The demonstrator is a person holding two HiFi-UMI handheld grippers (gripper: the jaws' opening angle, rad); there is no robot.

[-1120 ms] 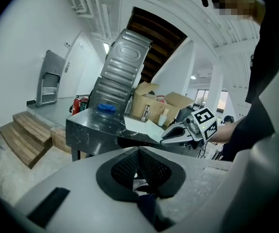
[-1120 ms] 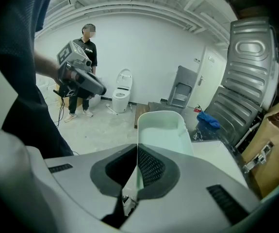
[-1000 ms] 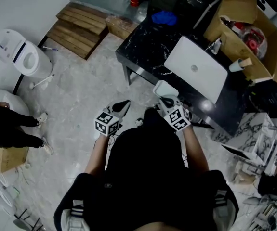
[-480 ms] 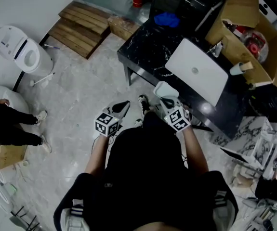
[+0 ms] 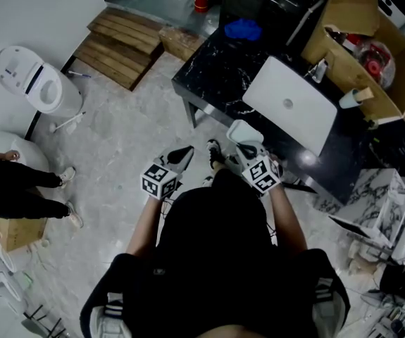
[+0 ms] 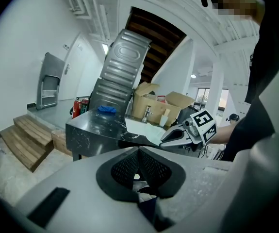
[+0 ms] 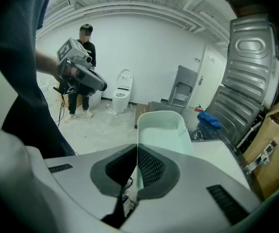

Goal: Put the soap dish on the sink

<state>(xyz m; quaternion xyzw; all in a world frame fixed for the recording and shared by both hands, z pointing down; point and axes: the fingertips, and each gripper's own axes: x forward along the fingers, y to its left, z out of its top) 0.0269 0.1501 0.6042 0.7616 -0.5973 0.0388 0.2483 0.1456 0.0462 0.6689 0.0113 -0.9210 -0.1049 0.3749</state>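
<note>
A pale green-white soap dish (image 5: pixel 243 132) is held by one edge in my right gripper (image 5: pixel 244 146), just short of the black marble counter (image 5: pixel 220 69). In the right gripper view the jaws are shut on the dish (image 7: pixel 161 130) rim, at my right gripper (image 7: pixel 138 152). The white rectangular sink (image 5: pixel 290 103) lies on the counter beyond the dish. My left gripper (image 5: pixel 183 153) hovers over the floor to the left, shut and empty (image 6: pixel 139 149). From the left gripper view the right gripper (image 6: pixel 188 132) shows beside the counter.
A faucet (image 5: pixel 316 69) and open cardboard boxes (image 5: pixel 360 41) sit behind the sink, and a blue cloth (image 5: pixel 243 28) lies on the counter's far end. A wooden pallet (image 5: pixel 121 37), a toilet (image 5: pixel 36 83) and a standing person (image 5: pixel 12 189) are to the left.
The wearer's foot has stepped forward toward the counter. Both grippers keep nearly the same pose, and the dish stays in the right one.
</note>
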